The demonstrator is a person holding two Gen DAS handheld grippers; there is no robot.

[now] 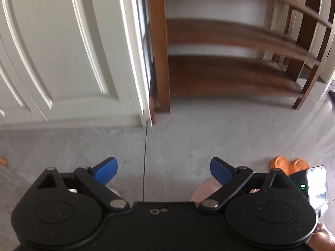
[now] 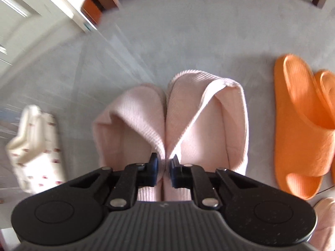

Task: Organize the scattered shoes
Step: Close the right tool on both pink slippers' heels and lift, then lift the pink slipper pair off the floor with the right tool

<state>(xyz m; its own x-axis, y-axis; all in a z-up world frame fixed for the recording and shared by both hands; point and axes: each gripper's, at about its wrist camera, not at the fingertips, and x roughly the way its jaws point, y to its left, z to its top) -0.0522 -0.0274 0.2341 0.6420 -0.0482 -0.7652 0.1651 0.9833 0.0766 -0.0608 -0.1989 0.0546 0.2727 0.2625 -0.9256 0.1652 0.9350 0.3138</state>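
Observation:
In the right wrist view, two pale pink fabric slippers lie side by side on the grey floor, the left one [image 2: 134, 113] and the right one [image 2: 209, 115]. My right gripper [image 2: 164, 163] is shut on their inner edges, pinching both together. The left wrist view shows my left gripper [image 1: 163, 165] open over bare floor with nothing between its blue fingers. It faces a brown wooden shoe rack [image 1: 230, 71] whose shelves look bare. Part of a pink slipper [image 1: 206, 188] shows beneath its right finger.
A pair of orange slides [image 2: 299, 125] lies right of the pink pair. A white slipper with red dots [image 2: 35, 144] lies to the left, and another pink slipper [image 2: 326, 219] at the lower right. A white panelled door [image 1: 62, 52] stands left of the rack.

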